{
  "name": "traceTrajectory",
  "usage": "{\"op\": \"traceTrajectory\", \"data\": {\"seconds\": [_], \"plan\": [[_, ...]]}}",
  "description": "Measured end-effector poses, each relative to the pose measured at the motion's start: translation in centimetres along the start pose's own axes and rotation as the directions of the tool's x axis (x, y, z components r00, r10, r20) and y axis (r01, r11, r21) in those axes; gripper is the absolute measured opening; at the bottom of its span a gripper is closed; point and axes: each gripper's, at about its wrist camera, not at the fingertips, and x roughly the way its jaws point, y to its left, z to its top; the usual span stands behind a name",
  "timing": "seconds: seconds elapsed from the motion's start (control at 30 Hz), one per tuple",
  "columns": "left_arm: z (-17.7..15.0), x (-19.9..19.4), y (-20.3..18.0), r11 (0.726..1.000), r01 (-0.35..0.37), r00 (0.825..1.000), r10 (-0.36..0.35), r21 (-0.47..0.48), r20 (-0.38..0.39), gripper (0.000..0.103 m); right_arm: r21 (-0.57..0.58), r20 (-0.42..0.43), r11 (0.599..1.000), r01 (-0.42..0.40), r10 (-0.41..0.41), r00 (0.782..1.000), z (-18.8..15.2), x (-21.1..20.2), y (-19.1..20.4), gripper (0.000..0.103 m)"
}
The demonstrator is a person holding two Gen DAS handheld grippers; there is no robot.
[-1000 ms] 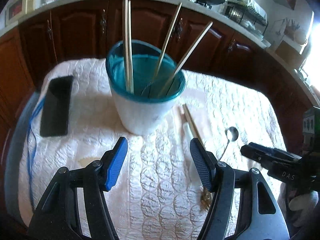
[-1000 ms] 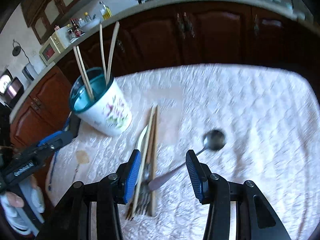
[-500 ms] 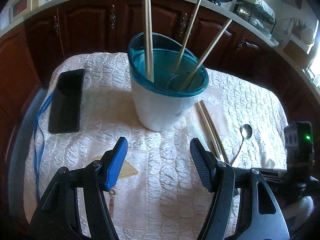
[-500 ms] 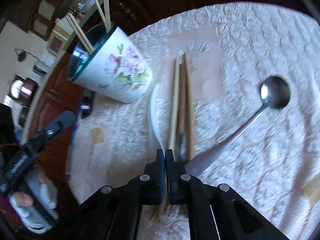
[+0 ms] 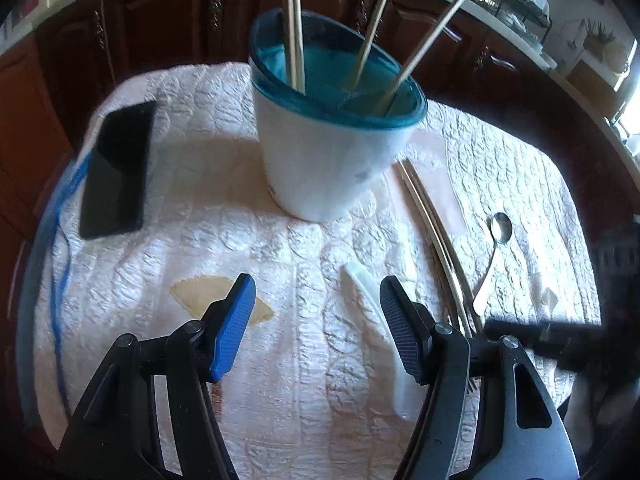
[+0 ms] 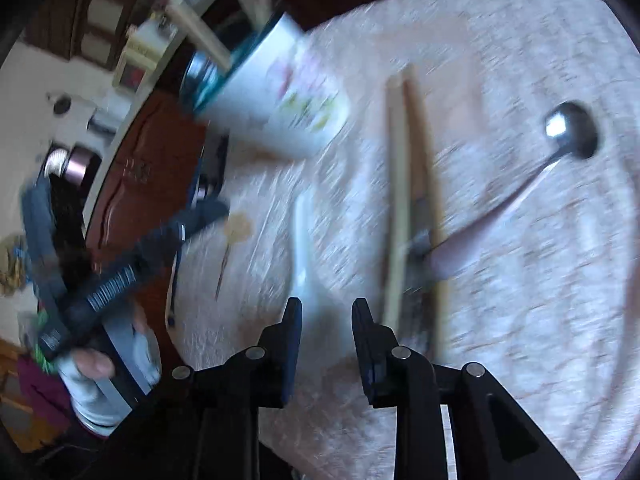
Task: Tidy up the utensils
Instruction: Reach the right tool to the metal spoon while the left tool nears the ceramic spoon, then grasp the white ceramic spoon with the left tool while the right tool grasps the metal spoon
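Note:
A white cup with a teal rim [image 5: 332,152] stands on the quilted cloth and holds several chopsticks [image 5: 294,24]. Loose chopsticks [image 5: 430,220], a fork under them, a metal spoon [image 5: 494,248] and a white spoon [image 5: 368,304] lie to the cup's right. My left gripper [image 5: 316,320] is open and empty, low over the cloth in front of the cup. My right gripper [image 6: 326,332] is open, its jaws either side of the white spoon's handle [image 6: 304,248]. The right wrist view is blurred; it shows the cup [image 6: 276,108], chopsticks [image 6: 400,200] and metal spoon [image 6: 560,140].
A black phone [image 5: 118,168] with a blue cable lies at the cloth's left edge. A tan patch [image 5: 200,296] marks the cloth near my left gripper. Dark wooden cabinets [image 5: 160,20] ring the table closely.
My right gripper, shut half a second ago, has opened and shifted left over the white spoon. My left gripper has moved closer and lower toward the cup.

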Motion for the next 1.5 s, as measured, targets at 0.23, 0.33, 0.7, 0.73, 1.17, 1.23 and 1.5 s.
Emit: {"op": "traceTrajectory", "data": {"seconds": [0.23, 0.33, 0.7, 0.73, 1.17, 1.23, 1.5], "plan": [[-0.1, 2.6, -0.7, 0.995, 0.090, 0.992, -0.093, -0.030, -0.081, 0.062, 0.100, 0.136, 0.971, 0.218, -0.230, 0.964, 3.5, -3.4, -7.4, 0.024], [0.3, 3.6, -0.8, 0.989, 0.130, 0.986, -0.136, -0.068, -0.099, 0.060, 0.112, 0.161, 0.960, 0.258, -0.274, 0.948, 5.2, -4.0, -9.9, 0.024], [1.8, 6.5, -1.1, 0.989, 0.123, 0.979, -0.134, -0.079, -0.154, 0.022, 0.059, 0.180, 0.979, 0.193, -0.201, 0.963, 9.2, -4.6, -13.6, 0.024], [1.8, 6.6, -1.0, 0.988, 0.131, 0.978, -0.143, -0.084, -0.155, 0.022, 0.051, 0.180, 0.981, 0.187, -0.193, 0.964, 9.0, -4.5, -13.5, 0.024], [1.0, 5.3, 0.6, 0.978, 0.158, 0.965, -0.182, -0.136, -0.189, 0.025, 0.082, 0.170, 0.990, 0.114, -0.126, 0.977, 9.4, -4.1, -14.0, 0.018], [0.9, 5.0, 1.1, 0.971, 0.172, 0.962, -0.202, -0.166, -0.186, 0.029, 0.089, 0.167, 0.990, 0.107, -0.121, 0.978, 9.5, -4.4, -14.2, 0.018], [0.7, 5.6, 0.3, 0.984, 0.131, 0.968, -0.154, -0.123, -0.198, 0.036, 0.053, 0.164, 0.991, 0.126, -0.133, 0.978, 9.4, -4.0, -13.7, 0.018]]}}
